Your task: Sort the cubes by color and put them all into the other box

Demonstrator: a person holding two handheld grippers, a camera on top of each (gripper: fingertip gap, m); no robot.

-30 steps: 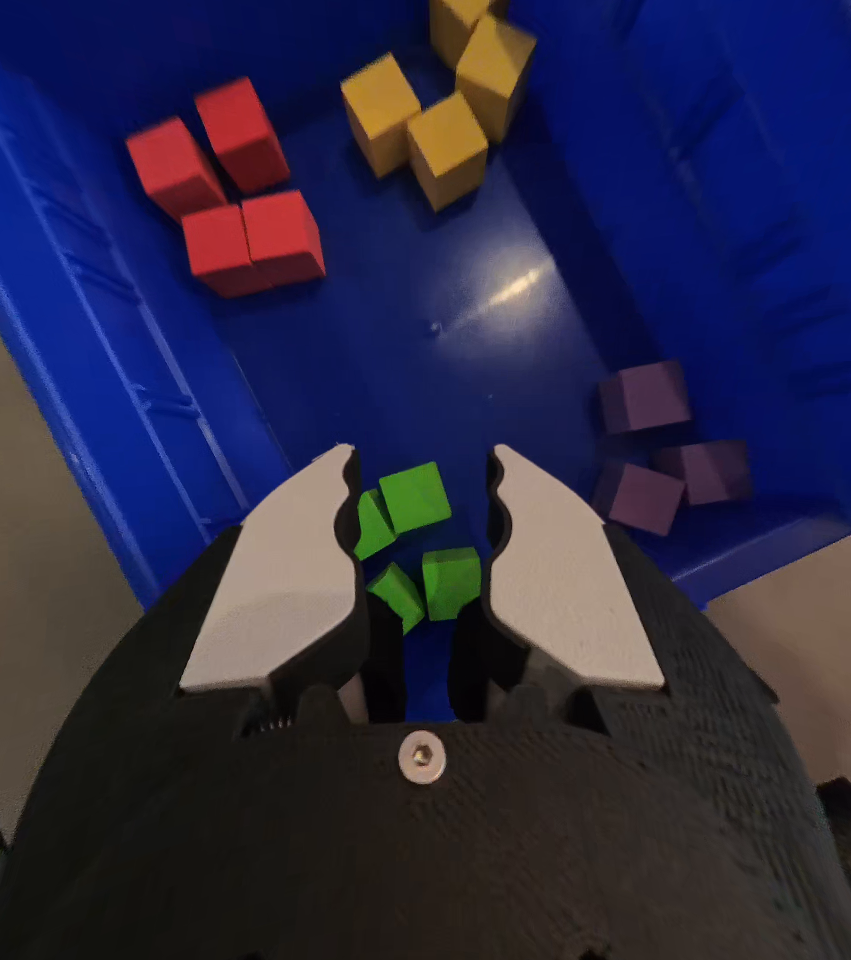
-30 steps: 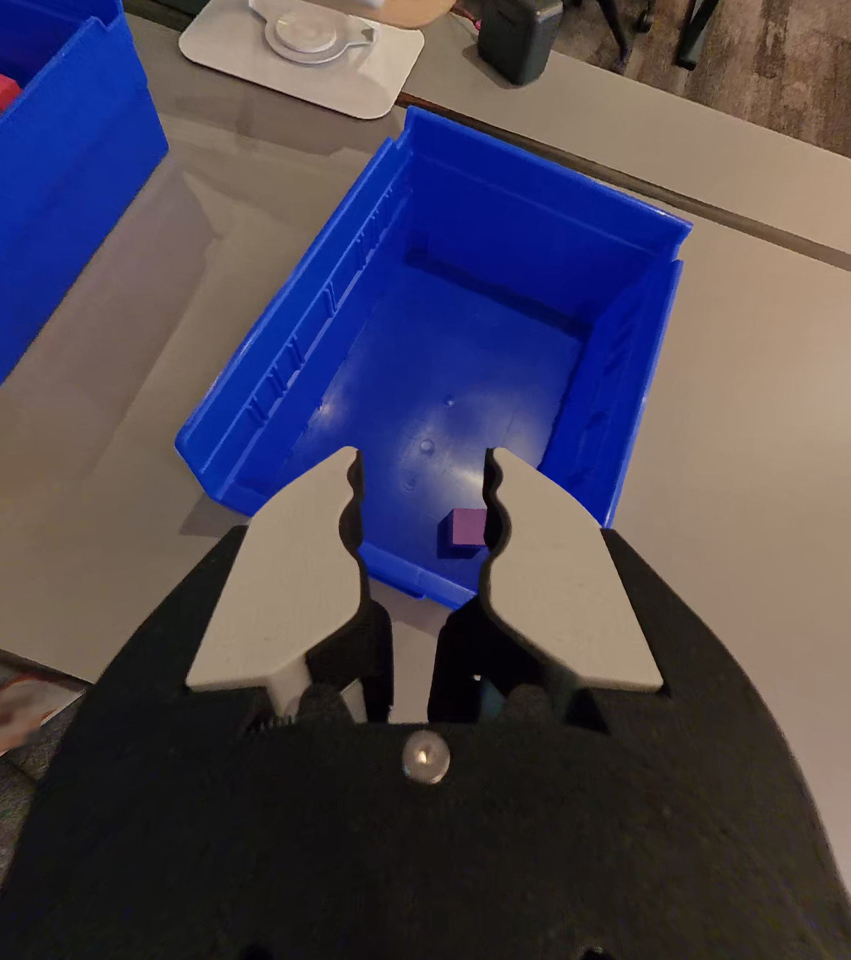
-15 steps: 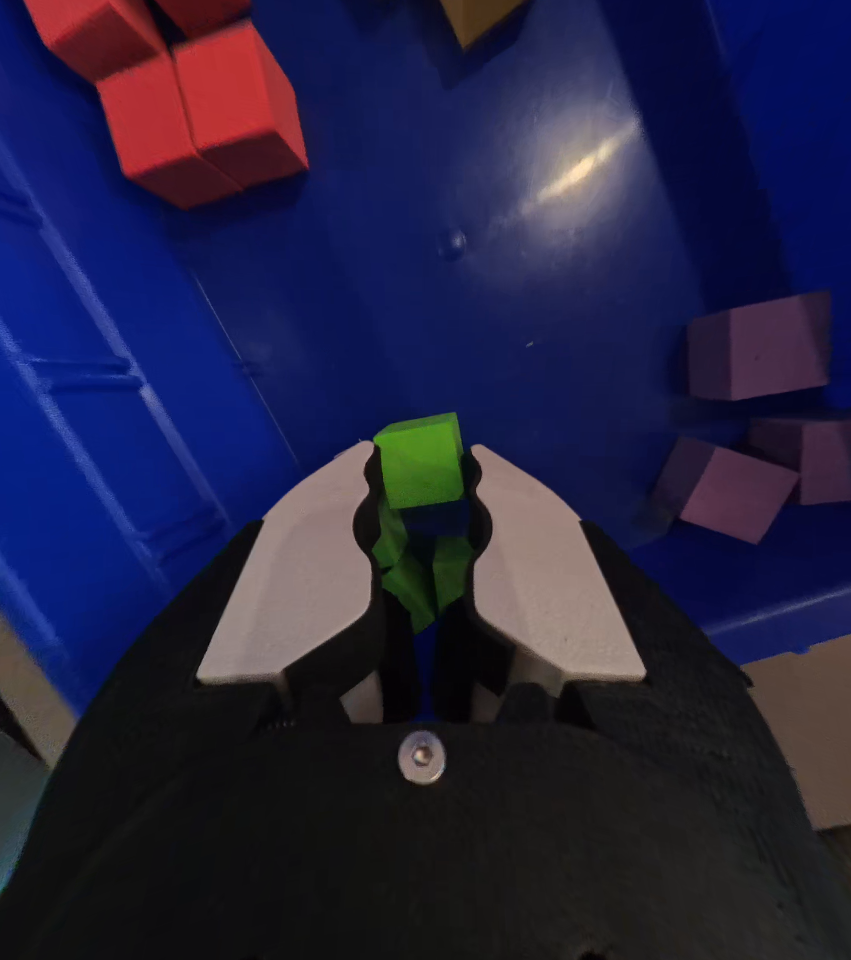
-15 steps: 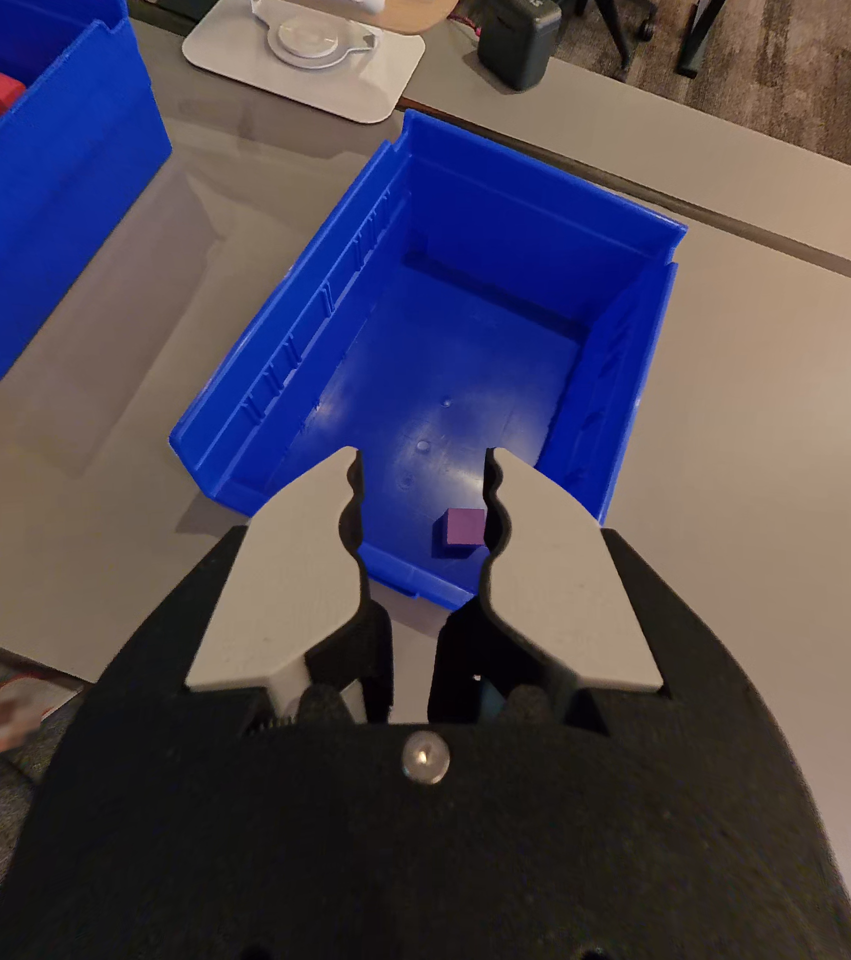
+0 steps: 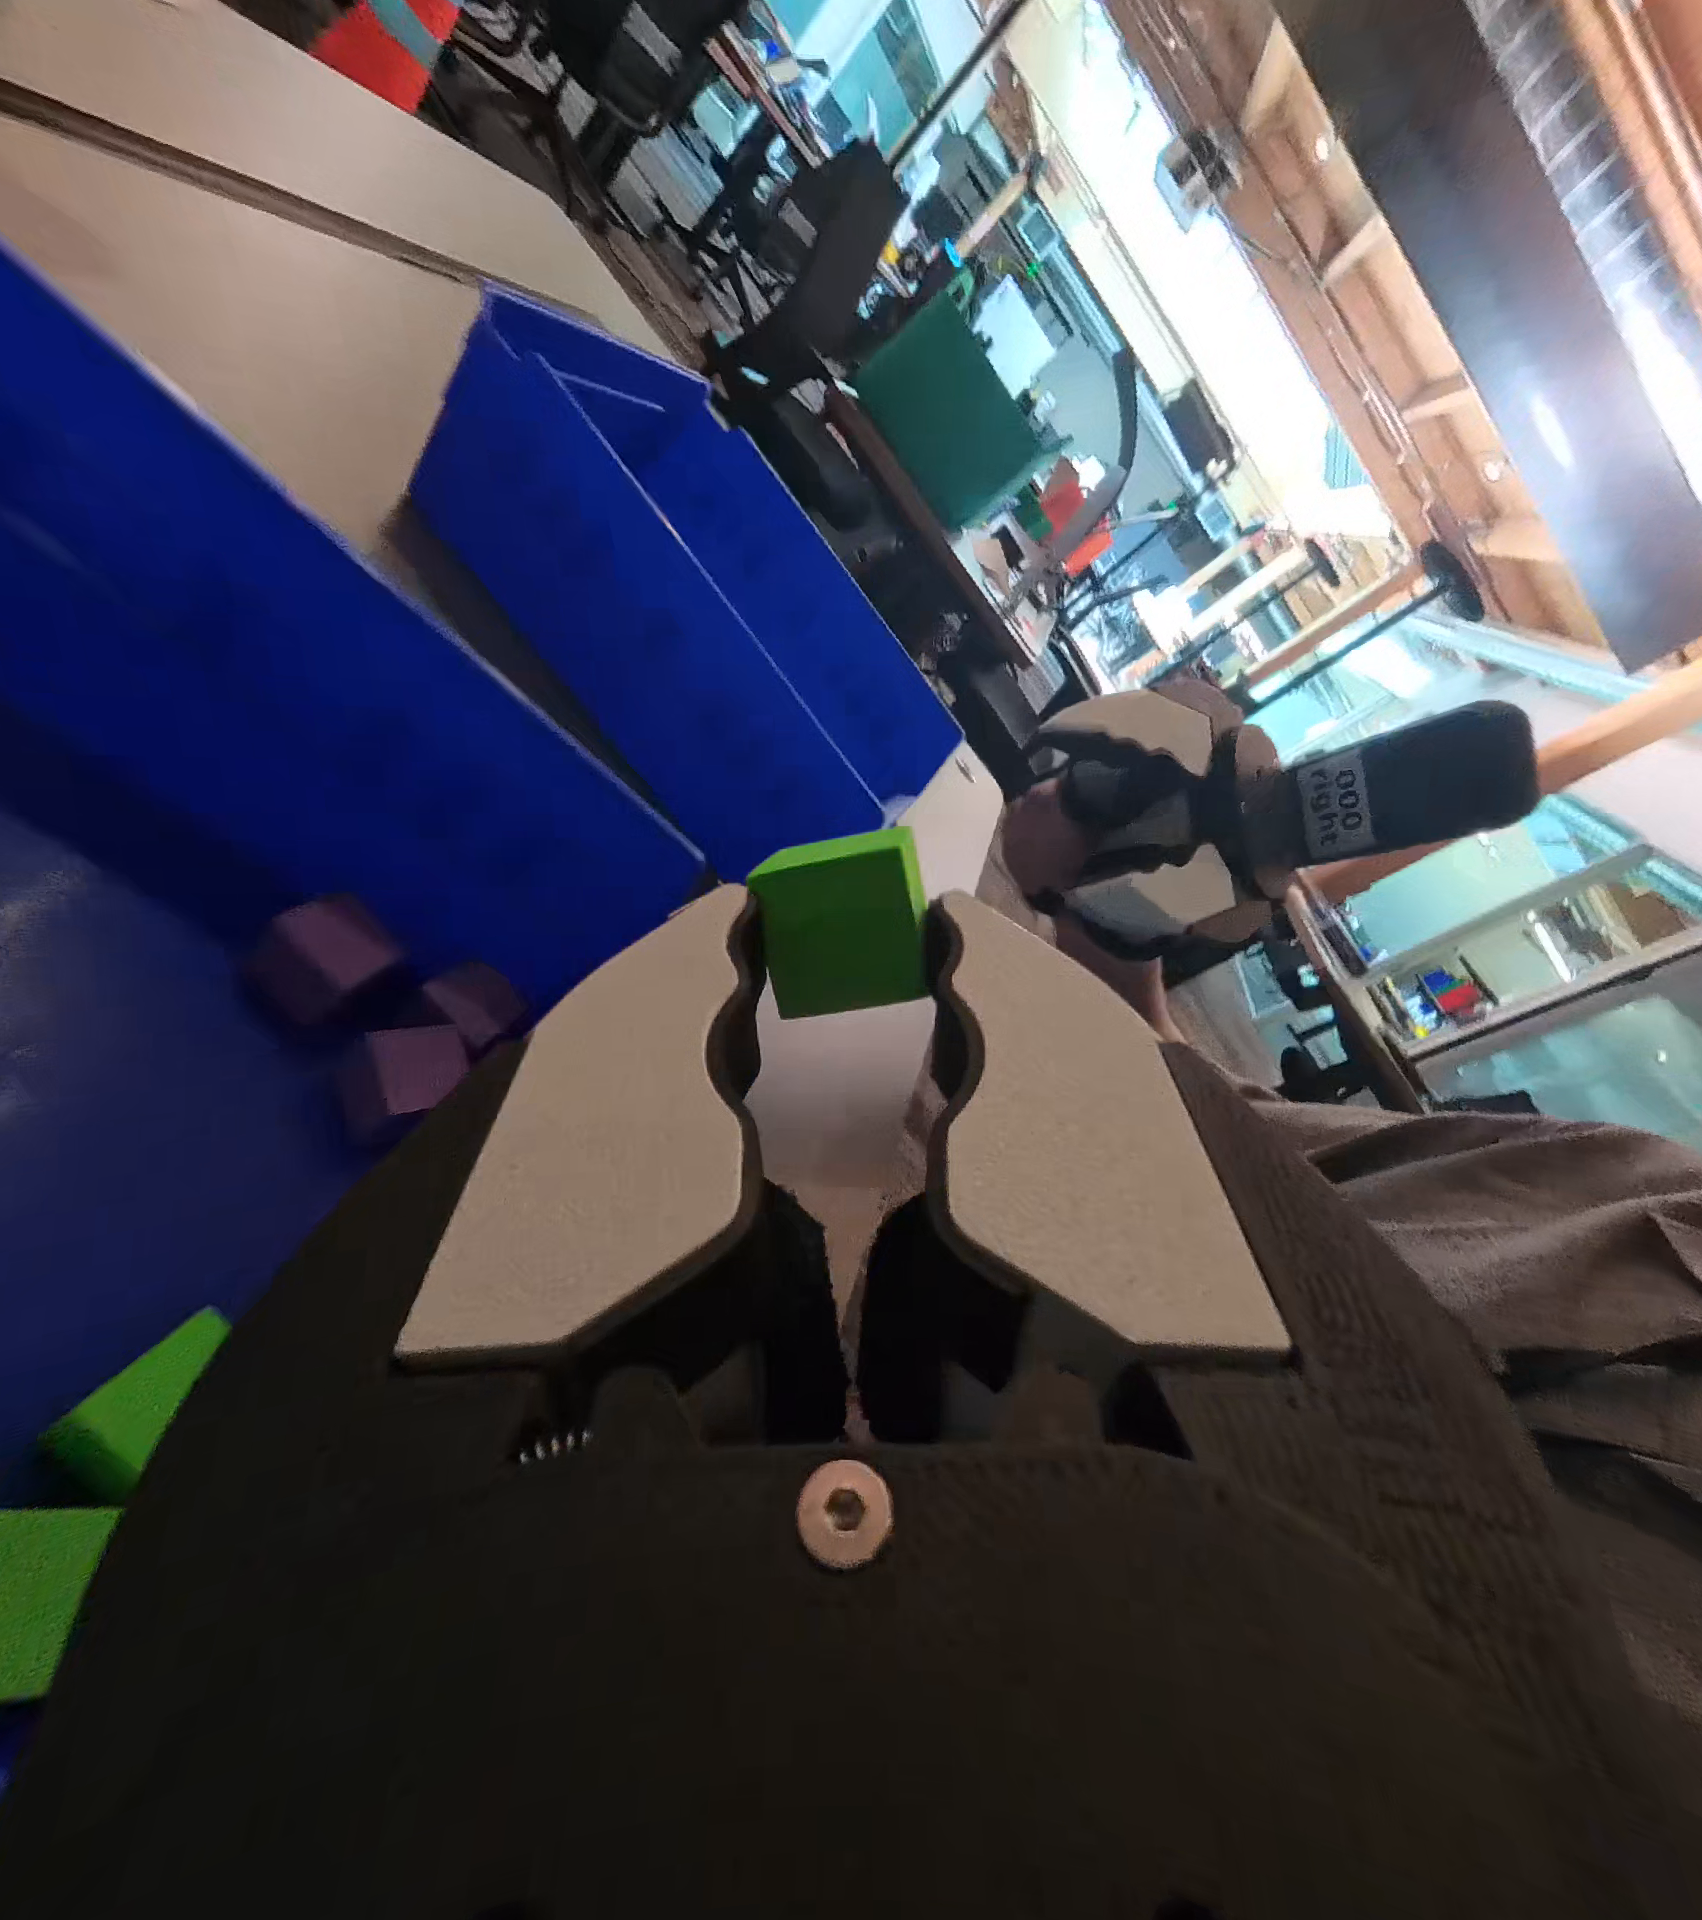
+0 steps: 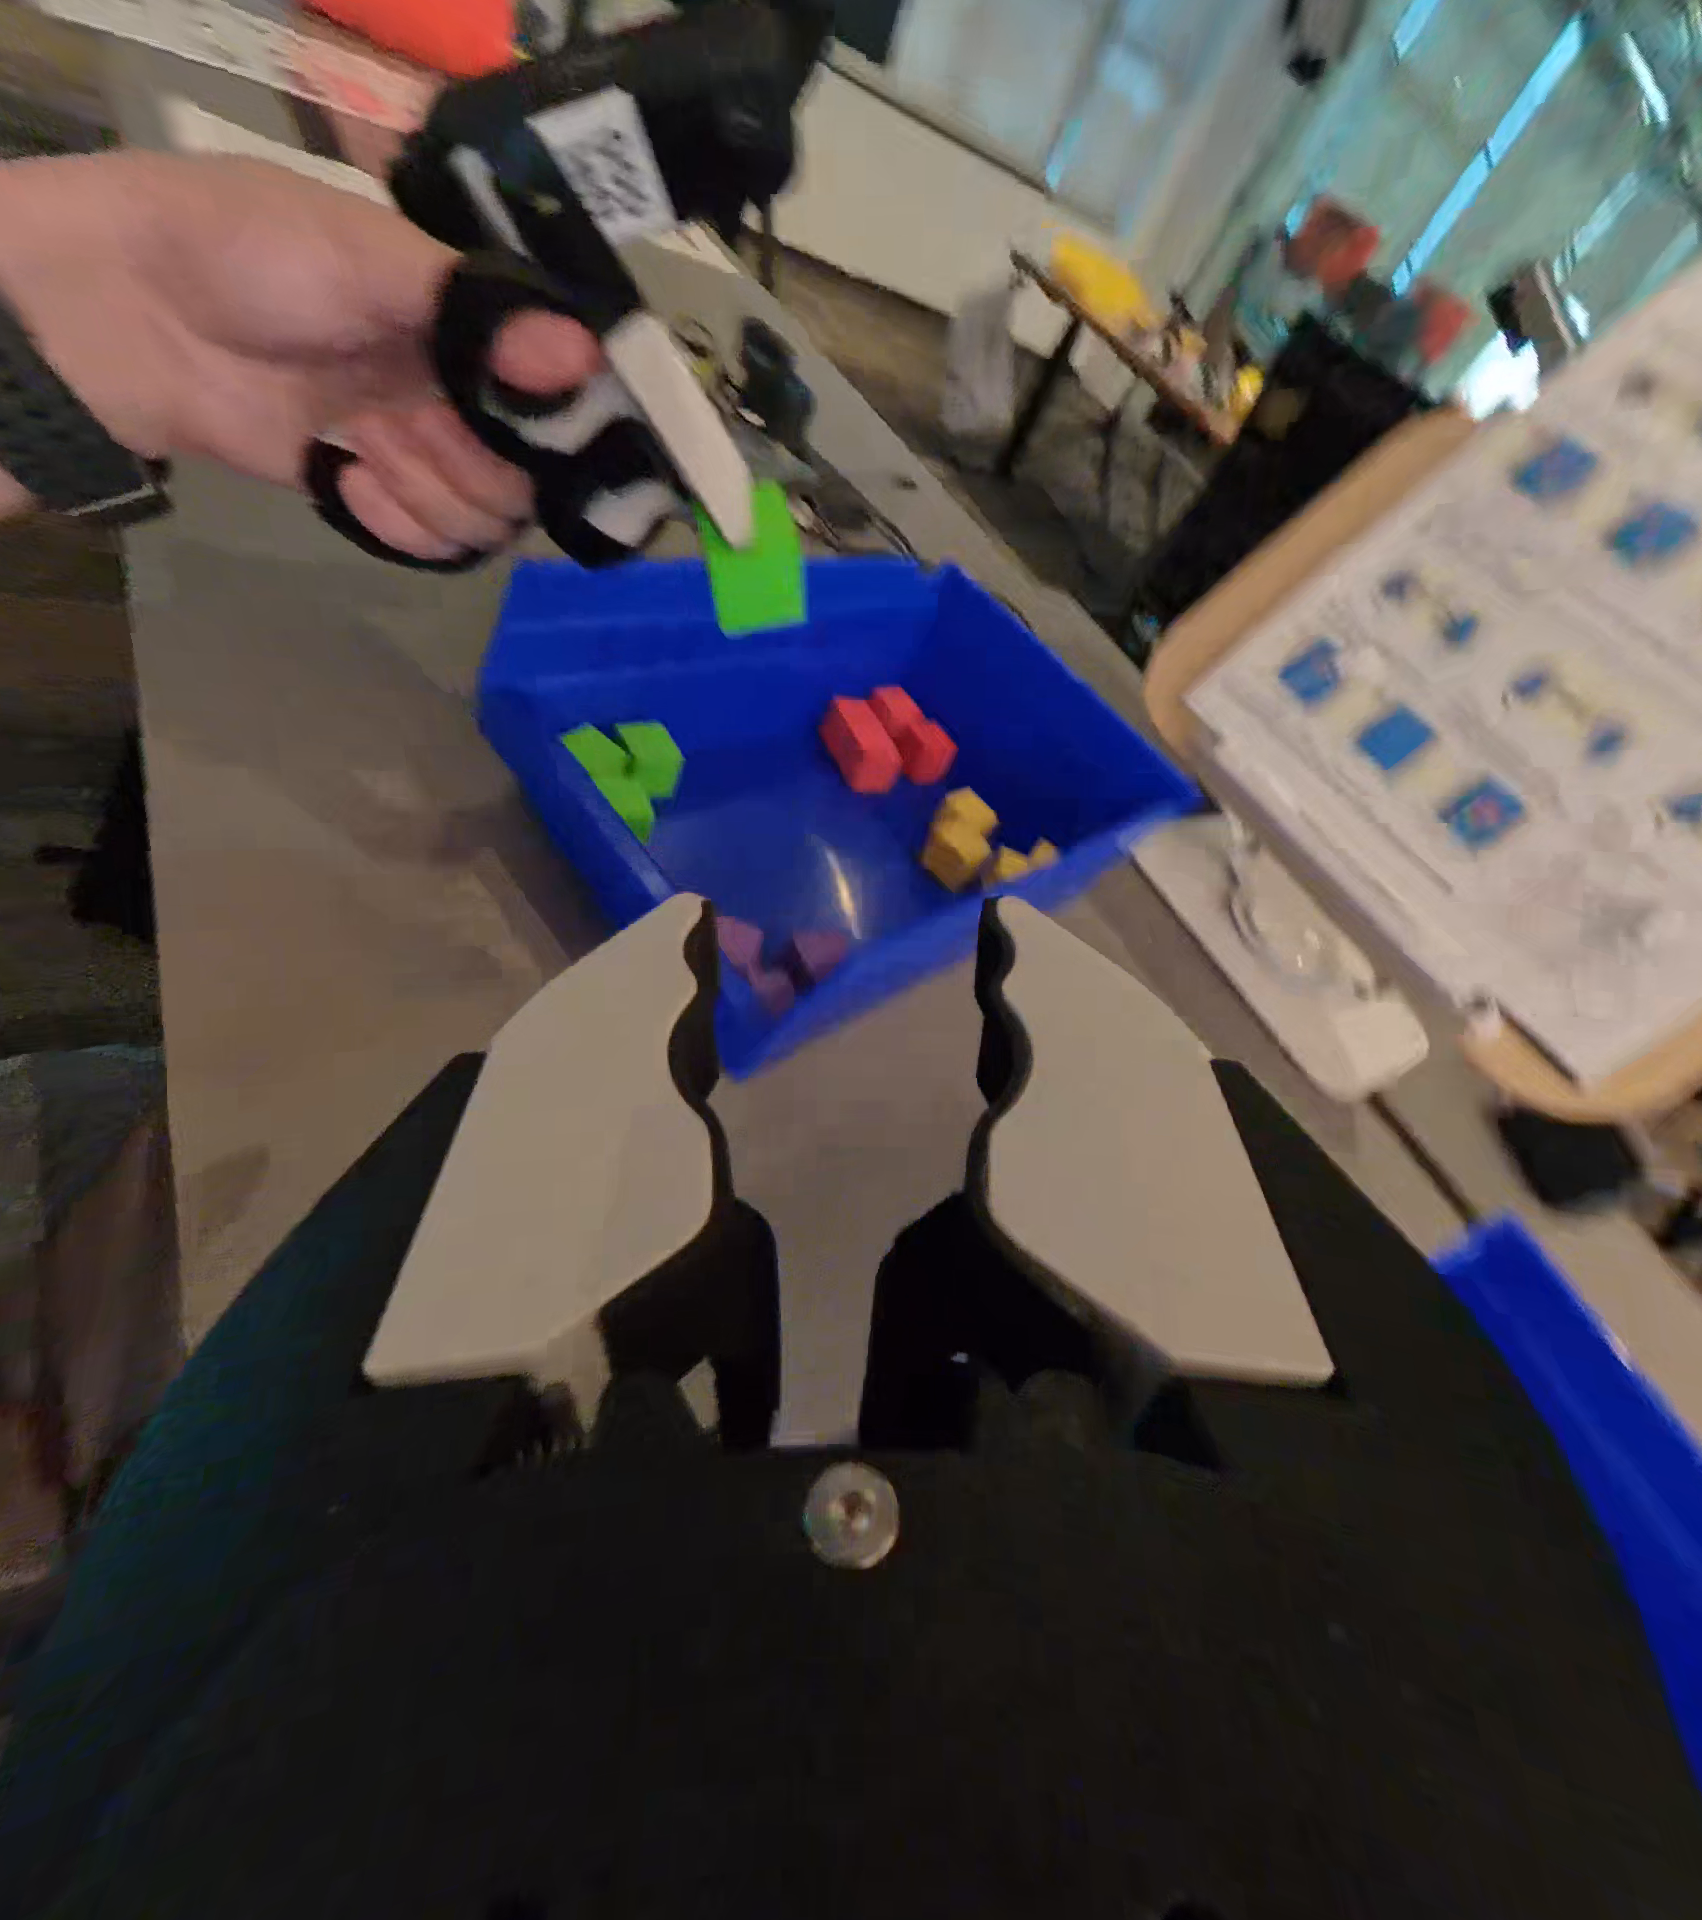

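Gripping a bright green wooden cube (image 5: 842, 925) between the tips of its two grey fingers, the left gripper (image 5: 842, 961) hung in the air above the near end of a deep blue plastic bin (image 6: 930, 644), its jaws clamped on the cube's sides. In the right wrist view the same cube (image 6: 755, 582) showed above the bin's far wall, with a person's hand (image 6: 234, 332) around the black handle of the tool. Inside the bin lay four clusters of small cubes: three more green ones (image 6: 629, 774) in one corner, red ones (image 6: 886, 736) near the opposite wall, yellow ones (image 6: 972, 836) towards a further corner, and purple ones (image 6: 779, 961) closest to the right gripper. The right gripper (image 6: 845, 977) hovered over the bare grey tabletop (image 6: 307, 727), just short of the bin's nearest corner, its jaws apart and holding nothing. A second blue plastic bin (image 5: 681, 561) stood beside the first on the table, and its edge also showed at the lower right of the right wrist view. Beyond the table's edge stood a tilted board (image 6: 1512, 644) carrying a printed sheet with blue squares, on a white base.
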